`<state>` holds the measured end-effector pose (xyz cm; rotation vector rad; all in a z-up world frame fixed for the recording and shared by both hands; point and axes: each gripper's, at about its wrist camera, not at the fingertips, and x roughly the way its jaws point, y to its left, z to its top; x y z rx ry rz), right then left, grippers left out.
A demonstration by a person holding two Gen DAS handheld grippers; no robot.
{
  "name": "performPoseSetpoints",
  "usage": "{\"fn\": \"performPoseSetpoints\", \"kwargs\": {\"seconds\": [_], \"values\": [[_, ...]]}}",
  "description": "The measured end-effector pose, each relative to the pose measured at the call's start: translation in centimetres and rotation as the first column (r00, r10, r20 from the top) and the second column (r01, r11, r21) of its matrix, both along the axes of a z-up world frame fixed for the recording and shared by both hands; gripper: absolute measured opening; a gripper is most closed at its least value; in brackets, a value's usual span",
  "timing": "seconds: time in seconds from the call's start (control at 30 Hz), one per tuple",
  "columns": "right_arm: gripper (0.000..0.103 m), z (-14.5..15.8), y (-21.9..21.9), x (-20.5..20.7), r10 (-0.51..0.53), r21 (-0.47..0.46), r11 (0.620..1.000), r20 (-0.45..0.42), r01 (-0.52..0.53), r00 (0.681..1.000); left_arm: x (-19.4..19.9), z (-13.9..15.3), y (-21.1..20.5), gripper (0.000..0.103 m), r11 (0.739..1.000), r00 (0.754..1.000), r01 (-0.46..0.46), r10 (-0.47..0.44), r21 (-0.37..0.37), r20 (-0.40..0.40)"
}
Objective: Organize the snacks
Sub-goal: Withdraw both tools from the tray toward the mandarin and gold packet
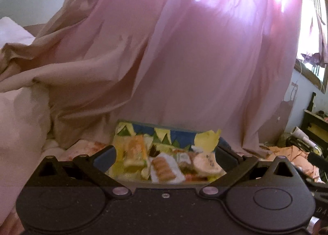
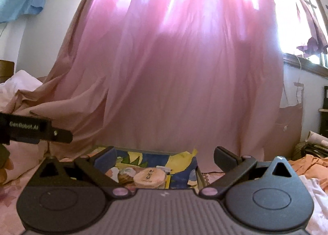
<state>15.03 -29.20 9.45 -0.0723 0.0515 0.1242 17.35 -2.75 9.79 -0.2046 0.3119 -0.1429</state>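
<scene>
So on the far left there's a heap of pale pink bedding (image 1: pixel 18 112) with a tan sheet (image 1: pixel 67 67) slumped over it. In the right wrist view the left gripper's body pokes in from that same left edge, sitting just above the bed. Moving to the middle, the left gripper (image 1: pixel 165 154) has its jaws spread wide with nothing pinched between them, and past them is the snack box (image 1: pixel 180 134), a blue and yellow patterned thing sitting on the bed right at the foot of the big pink curtain (image 1: pixel 194 60). It's full of wrapped snacks (image 1: pixel 164 168), pretty blurry, but one round peach-coloured pack (image 2: pixel 148 177) shows clearly from the other camera. The right gripper (image 2: pixel 165 155) is also wide apart and empty, with the box straight ahead. Off to the right: an orange cloth (image 2: pixel 311 165) on the bed and a bright window (image 2: pixel 303 30)
</scene>
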Motion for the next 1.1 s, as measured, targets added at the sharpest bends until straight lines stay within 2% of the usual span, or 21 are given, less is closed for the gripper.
{"fn": "performPoseSetpoints", "kwargs": {"seconds": [0.3,0.77,1.1], "values": [[0.103,-2.0,0.5,-3.6,-0.004,0.001,1.000,-0.029,0.004,1.000,-4.0,-1.8,1.2,0.102,1.000,1.000,-0.006,0.006,0.008,-0.025],[0.103,-5.3,0.8,-7.5,-0.004,0.000,1.000,-0.196,0.004,0.981,-7.4,-5.2,2.7,0.102,1.000,0.994,0.000,0.003,0.032,-0.107],[0.103,-7.5,1.9,-7.5,0.029,-0.041,0.998,-0.333,-0.046,0.943,-8.3,-8.1,3.0,0.102,0.998,0.983,0.019,-0.007,0.061,-0.184]]}}
